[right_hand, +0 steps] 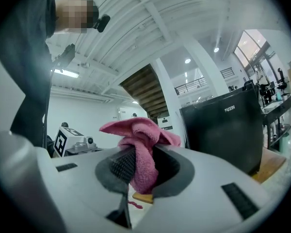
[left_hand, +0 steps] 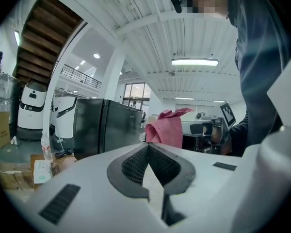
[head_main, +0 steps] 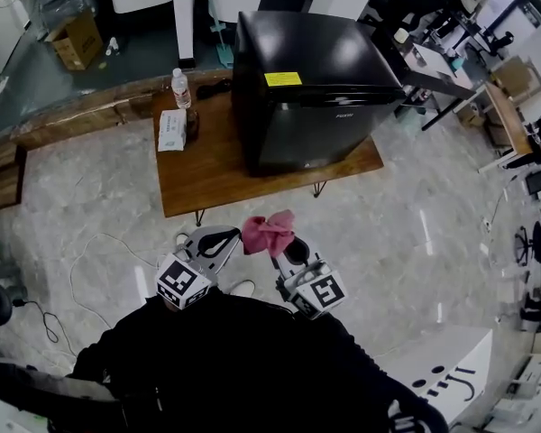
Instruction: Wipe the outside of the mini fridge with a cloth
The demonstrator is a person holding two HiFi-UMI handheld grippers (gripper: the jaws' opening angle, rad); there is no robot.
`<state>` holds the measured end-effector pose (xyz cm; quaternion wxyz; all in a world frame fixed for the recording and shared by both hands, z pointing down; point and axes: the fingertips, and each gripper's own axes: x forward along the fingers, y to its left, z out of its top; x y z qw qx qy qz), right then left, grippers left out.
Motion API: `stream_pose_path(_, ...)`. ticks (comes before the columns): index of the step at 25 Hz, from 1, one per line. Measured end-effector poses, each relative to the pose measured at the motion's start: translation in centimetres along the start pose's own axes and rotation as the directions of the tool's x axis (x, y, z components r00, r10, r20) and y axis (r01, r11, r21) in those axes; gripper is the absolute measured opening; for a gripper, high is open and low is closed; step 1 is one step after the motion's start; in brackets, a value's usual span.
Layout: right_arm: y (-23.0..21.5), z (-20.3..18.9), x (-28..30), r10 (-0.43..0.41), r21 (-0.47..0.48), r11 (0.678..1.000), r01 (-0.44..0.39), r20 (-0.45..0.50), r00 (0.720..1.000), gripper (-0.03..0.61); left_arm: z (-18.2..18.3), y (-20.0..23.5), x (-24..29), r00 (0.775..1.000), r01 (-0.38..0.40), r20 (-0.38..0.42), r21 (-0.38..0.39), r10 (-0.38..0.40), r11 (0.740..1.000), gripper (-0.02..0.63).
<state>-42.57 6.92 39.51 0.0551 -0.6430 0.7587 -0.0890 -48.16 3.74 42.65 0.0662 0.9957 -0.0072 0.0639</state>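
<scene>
The black mini fridge [head_main: 311,88] stands on the right part of a low wooden table [head_main: 207,174], its door shut. A little short of the table's front edge, my right gripper [head_main: 288,246] is shut on a pink cloth [head_main: 269,232] that bunches out above its jaws. In the right gripper view the cloth [right_hand: 138,130] fills the gap of the right gripper [right_hand: 138,154], with the fridge [right_hand: 225,130] ahead to the right. My left gripper [head_main: 218,239] is just left of it, shut and empty. The left gripper [left_hand: 149,147] sees the cloth [left_hand: 165,130] and the fridge [left_hand: 102,125] beyond its tips.
A water bottle [head_main: 180,87] and a tissue pack [head_main: 171,130] sit on the table's left part. A cable [head_main: 90,260] trails over the marble floor at left. A cardboard box [head_main: 77,41] lies at the back left. Desks and chairs crowd the right side.
</scene>
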Motion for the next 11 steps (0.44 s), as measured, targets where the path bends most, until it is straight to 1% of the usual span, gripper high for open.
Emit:
stream_pose_path(4, 0.6, 1.0, -0.3, 0.021, 0.018, 1.0, -0.022, 0.051, 0.998, 0.069, 0.1, -0.8, -0.3, 1.0, -0.001, -0.001, 0.006, 0.001, 1.0, 0.006)
stream_pose_path(11, 1.8, 0.5, -1.2, 0.039, 0.014, 0.999, -0.039, 0.041, 0.998, 0.069, -0.1, -1.4, -1.3, 1.0, -0.02, -0.004, 0.012, 0.02, 1.0, 0.006)
